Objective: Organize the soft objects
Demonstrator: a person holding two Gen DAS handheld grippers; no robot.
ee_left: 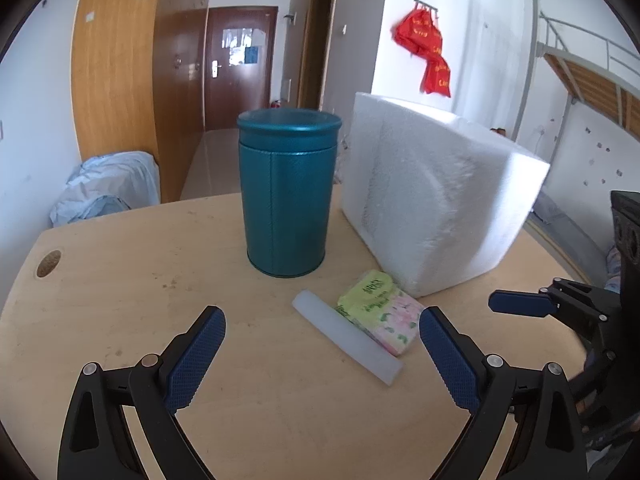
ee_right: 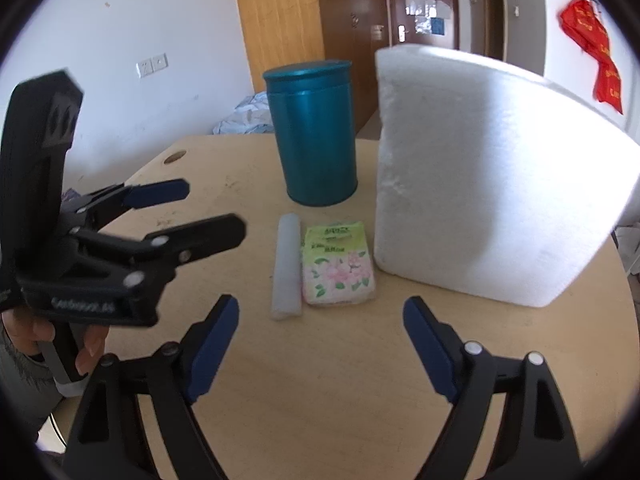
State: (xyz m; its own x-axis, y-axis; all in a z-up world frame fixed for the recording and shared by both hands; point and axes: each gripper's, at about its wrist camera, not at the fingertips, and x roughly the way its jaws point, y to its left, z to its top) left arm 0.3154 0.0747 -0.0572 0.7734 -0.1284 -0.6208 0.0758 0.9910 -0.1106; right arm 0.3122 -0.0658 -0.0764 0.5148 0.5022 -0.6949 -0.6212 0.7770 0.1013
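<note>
We hold both grippers low over a light wood table (ee_left: 120, 300), nothing in either. Left gripper (ee_left: 322, 336), fingers spread wide apart w/ blue pads (ee_left: 196, 360) showing, hovers just short of the soft items. Right gripper (ee_right: 320, 332) likewise wide apart, empty, aimed at the same pair; its pads (ee_right: 212, 356) frame them from the near edge.

Between & just beyond the fingertips: a white foam stick (ee_left: 346, 340) lying flat, touching along one side a pack of tissues (ee_left: 380, 316) in green wrap w/ pink flowers. From the right wrist view the foam stick (ee_right: 286, 268) sits left of the tissue pack (ee_right: 338, 270), both flat on the tabletop.

Just behind the pack, a big white foam block (ee_left: 436, 196) stands on the table, close to the tissues; whether they touch we can't tell. Left of the block, apart from it, an upright teal canister (ee_left: 288, 192) w/ lid on.

Bkgd: a brown door (ee_left: 240, 68) down a hallway, red bags (ee_left: 428, 48) hung on a white wall
</note>
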